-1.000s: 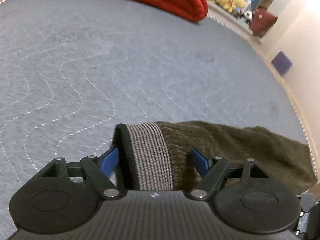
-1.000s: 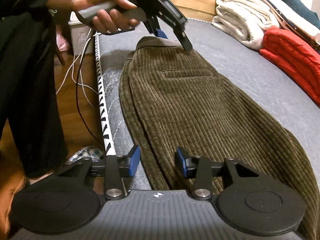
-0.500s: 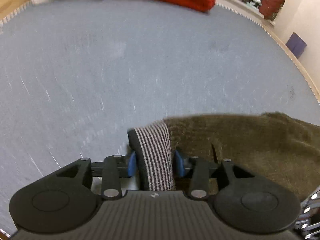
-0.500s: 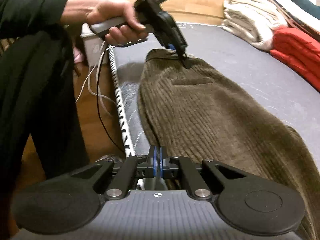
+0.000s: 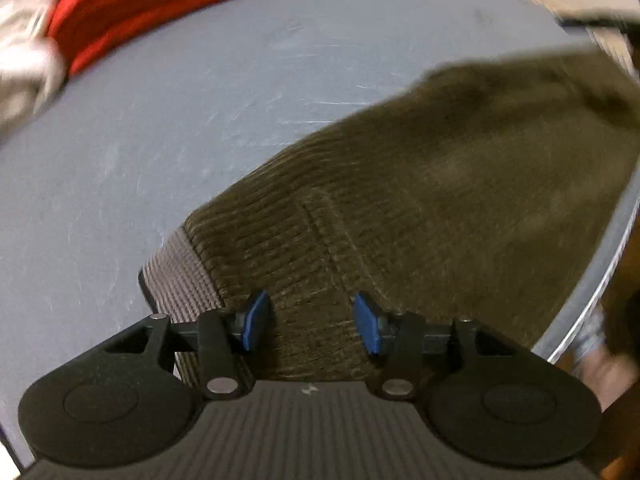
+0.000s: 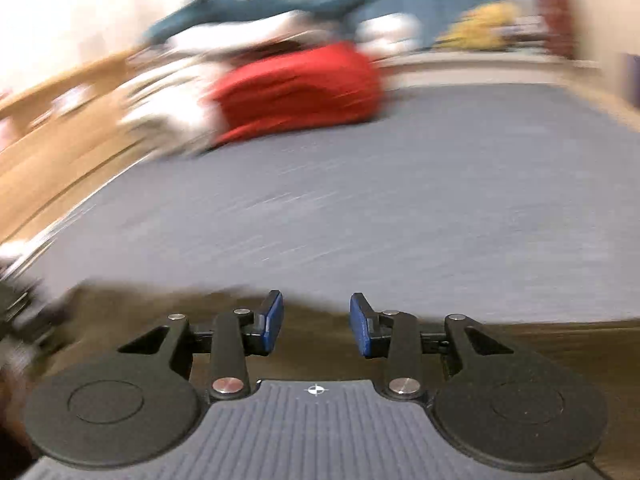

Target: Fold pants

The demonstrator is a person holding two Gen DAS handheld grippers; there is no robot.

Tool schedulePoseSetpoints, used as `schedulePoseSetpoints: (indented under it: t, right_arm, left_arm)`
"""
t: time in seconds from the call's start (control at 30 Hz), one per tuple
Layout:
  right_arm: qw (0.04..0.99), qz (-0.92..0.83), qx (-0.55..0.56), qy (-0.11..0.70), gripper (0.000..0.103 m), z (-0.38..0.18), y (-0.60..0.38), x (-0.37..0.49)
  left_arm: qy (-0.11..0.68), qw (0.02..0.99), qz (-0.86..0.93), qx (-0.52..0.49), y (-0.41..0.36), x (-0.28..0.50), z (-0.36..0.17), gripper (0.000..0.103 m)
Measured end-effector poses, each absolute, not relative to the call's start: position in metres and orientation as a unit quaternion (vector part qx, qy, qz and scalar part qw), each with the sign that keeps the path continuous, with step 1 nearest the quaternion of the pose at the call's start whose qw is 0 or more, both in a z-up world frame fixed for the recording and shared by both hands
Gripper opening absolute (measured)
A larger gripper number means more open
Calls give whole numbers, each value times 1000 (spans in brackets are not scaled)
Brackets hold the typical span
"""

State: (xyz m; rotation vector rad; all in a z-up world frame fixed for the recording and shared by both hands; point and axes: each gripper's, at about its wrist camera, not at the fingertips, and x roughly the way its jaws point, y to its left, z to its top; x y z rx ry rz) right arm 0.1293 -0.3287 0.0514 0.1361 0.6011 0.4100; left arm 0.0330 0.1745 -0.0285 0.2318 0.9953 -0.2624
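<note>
Left wrist view: pants (image 5: 420, 208), olive corduroy, lie flat on grey mattress (image 5: 180, 112), toward its right edge. Grey ribbed waistband (image 5: 180, 276) at near left corner of garment; a pocket seam runs across the fabric just beyond the claw. Far end of pants blurred.

Left gripper (image 5: 310, 322): jaws about half apart, blue pads (image 5: 254, 318) over the corduroy next to the waistband. Fabric shows in the gap, but pads not pressing on it. Not holding.

Right wrist view: heavy motion blur. Right gripper (image 6: 316, 322): jaws opening, narrow-to-medium gap, nothing gripped. Brown fabric of pants (image 6: 540, 344) passes under the fingers along the near edge of the frame; cannot tell whether pads touch it. Mattress (image 6: 400, 208) fills mid-frame beyond.

Other items: red folded blanket (image 5: 132, 4) at far left of mattress in left view, seen again at far centre (image 6: 296, 88) in right view. White folded linen (image 6: 168, 100) just left of it, with dark teal cloth (image 6: 256, 8) stacked behind; details blurred. Wood floor (image 6: 52, 152) at left of mattress.
</note>
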Motion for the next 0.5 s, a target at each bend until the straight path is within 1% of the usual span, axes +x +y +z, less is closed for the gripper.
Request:
schedulePoseSetpoints:
  t: [0.07,0.2,0.27,0.37,0.4,0.5]
  right_arm:
    - [952,93,89,279,46,49,-384,142]
    - [953,-128,122,247,50,33,-516,153]
    - [940,-190,130,251,50,19,-568,154]
    - [928,-231,115,270,50,0,-623,159]
    - [927,-227,112,277,50,-5,-633,162]
    - [934,-179,110,290,50,-15,-648,174]
  left_arm:
    - [473,866,-119,107,175,32,-21,52]
    - [476,862,-109,135,161,32,-18,55]
    - [479,860,-106,143,156,41,-21,57]
    - [482,860,-98,138,154,50,-23,61]
    - [482,860,-97,139,153,54,-25,64]
    - [484,858,-91,149,144,61,-33,66]
